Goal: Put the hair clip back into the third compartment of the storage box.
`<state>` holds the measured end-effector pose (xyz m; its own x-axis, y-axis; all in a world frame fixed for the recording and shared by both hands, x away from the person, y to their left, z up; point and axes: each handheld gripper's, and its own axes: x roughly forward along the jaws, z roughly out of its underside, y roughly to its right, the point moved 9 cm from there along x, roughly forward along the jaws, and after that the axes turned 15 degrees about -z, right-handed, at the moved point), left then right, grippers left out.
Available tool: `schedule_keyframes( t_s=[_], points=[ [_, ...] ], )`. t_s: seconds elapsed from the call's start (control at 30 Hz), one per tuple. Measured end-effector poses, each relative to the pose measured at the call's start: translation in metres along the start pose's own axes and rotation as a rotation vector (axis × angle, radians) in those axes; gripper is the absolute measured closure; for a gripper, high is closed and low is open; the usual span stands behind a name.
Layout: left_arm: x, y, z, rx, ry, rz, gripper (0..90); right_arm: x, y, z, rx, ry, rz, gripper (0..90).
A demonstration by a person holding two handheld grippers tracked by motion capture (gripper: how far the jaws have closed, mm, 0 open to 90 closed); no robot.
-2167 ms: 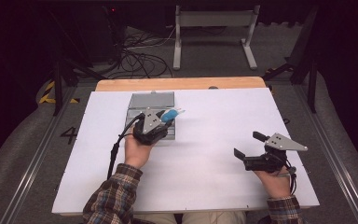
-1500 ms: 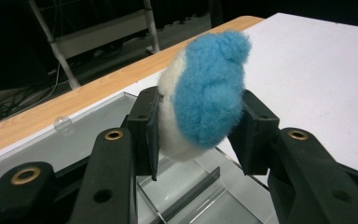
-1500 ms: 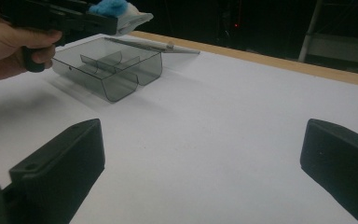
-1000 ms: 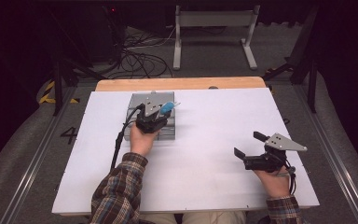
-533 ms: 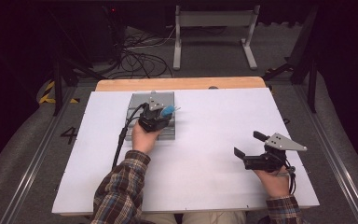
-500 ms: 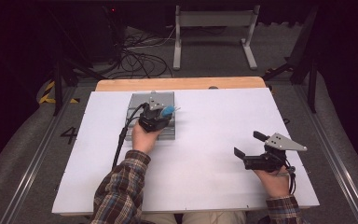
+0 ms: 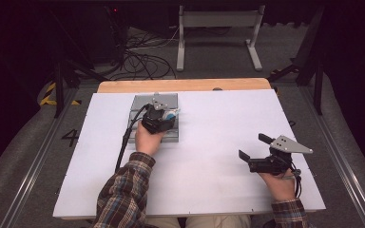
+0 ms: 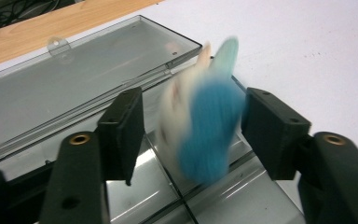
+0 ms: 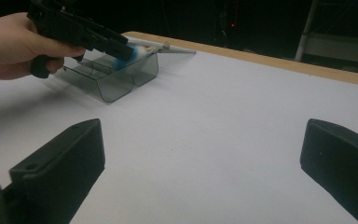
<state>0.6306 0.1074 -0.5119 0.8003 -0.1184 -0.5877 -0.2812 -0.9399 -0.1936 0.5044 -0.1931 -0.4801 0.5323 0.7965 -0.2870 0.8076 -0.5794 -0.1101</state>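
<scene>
A clear grey plastic box (image 7: 170, 137) with divided compartments lies at the back left of the white table, its lid (image 8: 74, 79) folded flat. My left gripper (image 7: 167, 115) hovers just over the box, jaws spread. A small blue and white object (image 8: 205, 126) hangs between them, motion-blurred, with a gap to the left jaw. The right gripper view shows this object (image 9: 127, 52) at the box's top edge under the left gripper (image 9: 114, 44). My right gripper (image 7: 255, 147) rests at the front right, open, with nothing between its jaws.
A white sheet (image 7: 209, 142) covers the table, with a wooden strip (image 7: 185, 85) along the far edge. Beyond it stand a metal frame (image 7: 218, 19) and floor cables (image 7: 142, 52). A cable (image 7: 123, 142) trails from the left gripper.
The left gripper carried the blue and white object back and left over the box; its jaws now stand apart and the object blurs. The right gripper has not moved.
</scene>
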Motion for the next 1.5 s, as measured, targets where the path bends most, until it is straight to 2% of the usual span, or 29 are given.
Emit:
schedule_keyframes(
  t_s=[0.2,0.23,0.4,0.53,0.57,0.73,1.2,1.27,1.43,1.5],
  points=[
    [-0.005,-0.003,-0.002,-0.013,0.016,0.027,34.5,0.000,0.000,0.000,0.002,0.000,0.000,0.1],
    [-0.007,-0.004,-0.003,-0.003,0.024,0.029,38.3,-0.001,0.000,0.000,0.001,0.001,0.002,0.1],
    [-0.015,-0.006,-0.005,0.005,0.041,0.061,70.6,0.000,0.000,0.000,0.001,-0.001,-0.001,0.3],
    [-0.015,-0.006,-0.001,0.008,0.013,0.076,88.1,0.000,-0.001,0.000,0.002,-0.001,-0.001,0.7],
    [-0.014,-0.006,0.000,0.012,0.005,0.077,89.5,0.000,-0.001,0.000,0.002,-0.001,-0.002,0.7],
    [-0.010,-0.001,0.007,0.024,-0.035,0.096,89.7,0.000,0.000,0.000,0.001,-0.002,0.001,0.9],
    [-0.004,0.001,0.009,0.046,-0.043,0.083,89.7,0.000,0.000,0.001,0.005,-0.009,0.003,1.3],
    [-0.003,0.001,0.009,0.063,-0.041,0.075,89.7,0.001,0.000,0.002,0.003,-0.010,0.002,1.3],
    [-0.004,0.001,0.010,0.056,-0.047,0.081,89.7,0.001,-0.001,0.002,0.008,-0.013,0.003,1.3],
    [-0.006,0.001,0.010,0.045,-0.049,0.096,89.7,0.001,-0.001,0.002,0.004,-0.014,0.002,1.3]
  ],
)
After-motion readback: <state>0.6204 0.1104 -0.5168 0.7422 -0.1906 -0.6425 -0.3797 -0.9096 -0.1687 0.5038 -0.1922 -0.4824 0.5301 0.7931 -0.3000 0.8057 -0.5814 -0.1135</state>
